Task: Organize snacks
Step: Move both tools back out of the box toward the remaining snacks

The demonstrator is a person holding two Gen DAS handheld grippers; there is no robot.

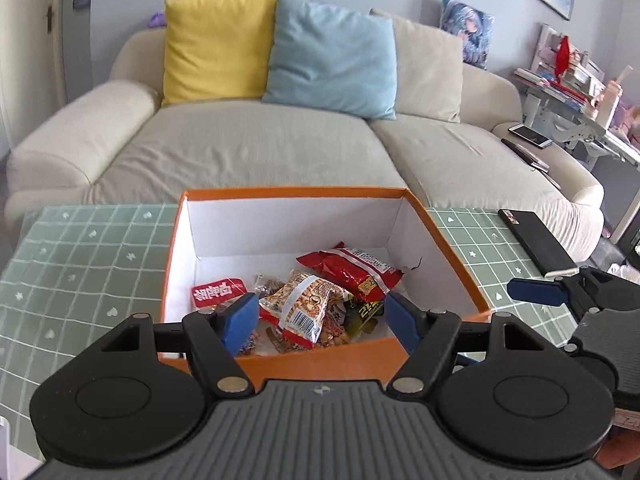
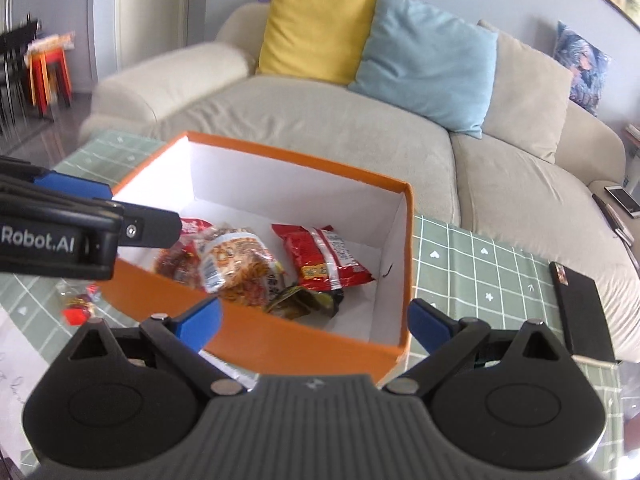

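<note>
An orange box (image 1: 440, 236) with a white inside stands on the green checked tablecloth. In it lie a red packet (image 1: 352, 272), a tan peanut packet (image 1: 308, 304), a small red-and-white packet (image 1: 218, 292) and a dark green packet (image 1: 364, 314). My left gripper (image 1: 320, 320) hangs open over the box's near wall, holding nothing. My right gripper (image 2: 314, 320) is wide open and empty at the box's near right corner (image 2: 400, 344). Its blue pad (image 1: 536, 292) shows at the right of the left wrist view. A small red wrapped candy (image 2: 78, 308) lies on the cloth left of the box.
A beige sofa (image 1: 248, 148) with yellow, blue and beige cushions stands just behind the table. A black flat case (image 1: 536, 240) lies by the table's right edge. A phone (image 1: 530, 134) rests on the sofa arm. White paper (image 2: 16, 368) lies at the near left.
</note>
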